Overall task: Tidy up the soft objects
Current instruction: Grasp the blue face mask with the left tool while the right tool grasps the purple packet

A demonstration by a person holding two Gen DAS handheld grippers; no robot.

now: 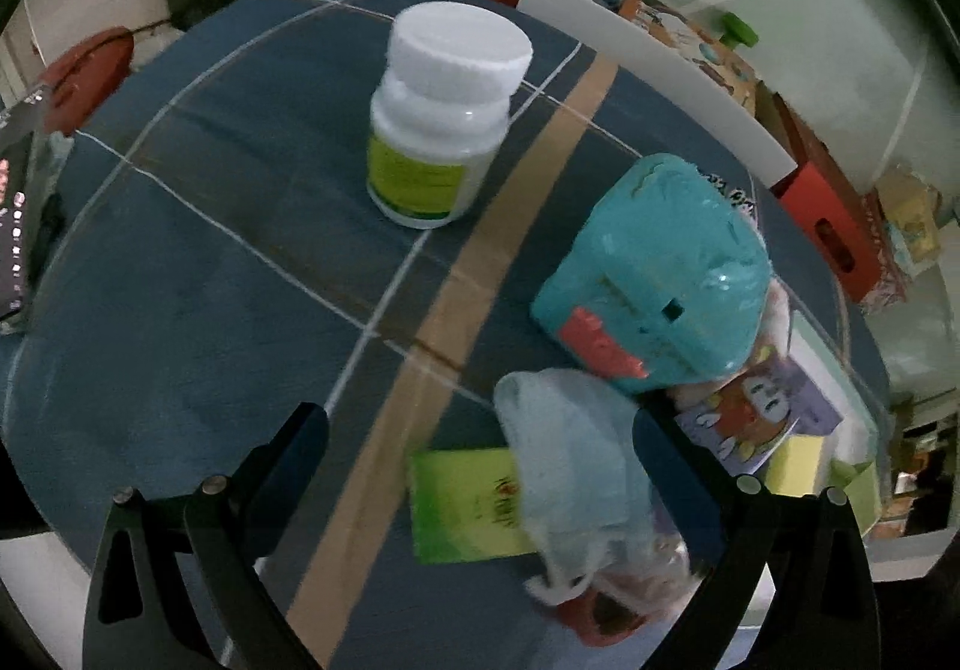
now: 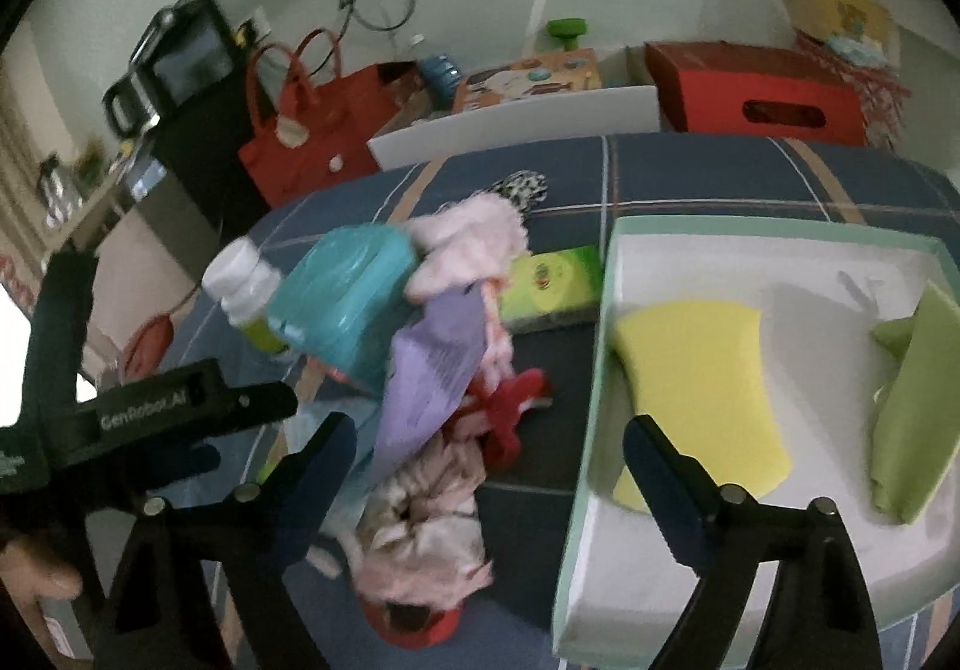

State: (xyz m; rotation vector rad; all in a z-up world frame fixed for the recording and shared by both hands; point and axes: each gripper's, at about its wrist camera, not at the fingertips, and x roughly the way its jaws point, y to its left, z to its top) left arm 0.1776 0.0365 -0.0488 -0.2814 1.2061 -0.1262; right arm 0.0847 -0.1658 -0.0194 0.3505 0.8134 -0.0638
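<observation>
Here a soft, crumpled pile of cloths lies on the plaid bedspread, just beside the white tray holding a smooth yellow sponge. Both the left gripper and right gripper tilt downward, jaws spread, gripping nothing.

White pill bottle upright on the plaid cloth; red handbag, red box behind
</observation>
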